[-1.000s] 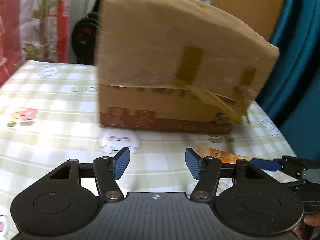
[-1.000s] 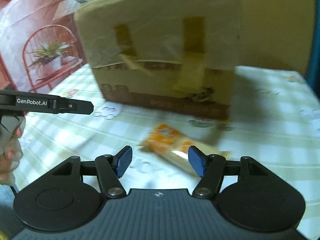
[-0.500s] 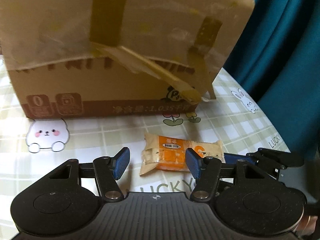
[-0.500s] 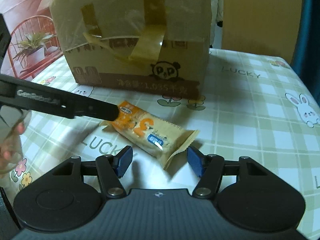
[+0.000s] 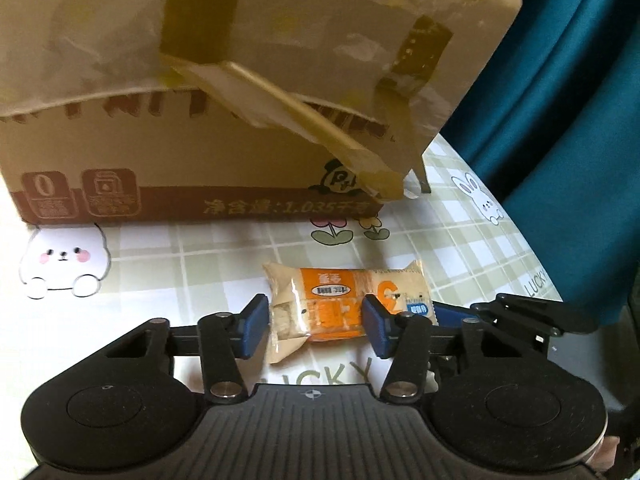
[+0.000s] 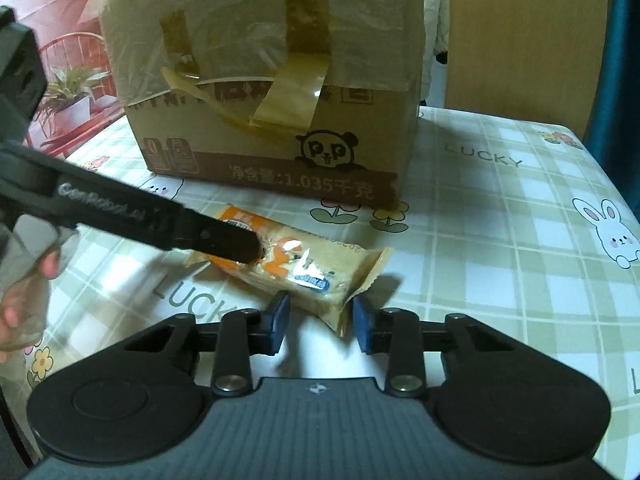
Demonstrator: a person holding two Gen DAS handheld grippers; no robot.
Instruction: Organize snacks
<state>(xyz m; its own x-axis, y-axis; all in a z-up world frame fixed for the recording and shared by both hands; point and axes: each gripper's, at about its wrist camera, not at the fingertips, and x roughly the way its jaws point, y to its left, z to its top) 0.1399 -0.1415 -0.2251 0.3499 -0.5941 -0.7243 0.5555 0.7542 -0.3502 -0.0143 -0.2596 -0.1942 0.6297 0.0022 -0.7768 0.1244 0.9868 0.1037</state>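
An orange and beige snack packet [image 5: 332,308] [image 6: 320,268] lies on the checked tablecloth [image 5: 180,260] just in front of a taped cardboard box [image 5: 200,120] [image 6: 272,80]. My left gripper [image 5: 314,322] straddles the packet's left half and its jaws are closing. One pad is at the packet's end and the other rests over its middle. In the right wrist view one of the left gripper's fingers [image 6: 224,240] rests on the packet. My right gripper [image 6: 320,320] is shut on the packet's right crimped end. Its blue finger [image 5: 456,314] shows beside the packet in the left wrist view.
The table's right edge [image 5: 532,248] runs close by, with a teal curtain [image 5: 560,100] beyond it. A wooden board [image 6: 520,40] stands behind the table. A hand [image 6: 16,304] holds the left gripper at the left. Bare tablecloth [image 6: 500,220] lies right of the box.
The left wrist view swung right and down from the box onto the packet. Both pairs of jaws came in around the packet, the right pair onto its end.
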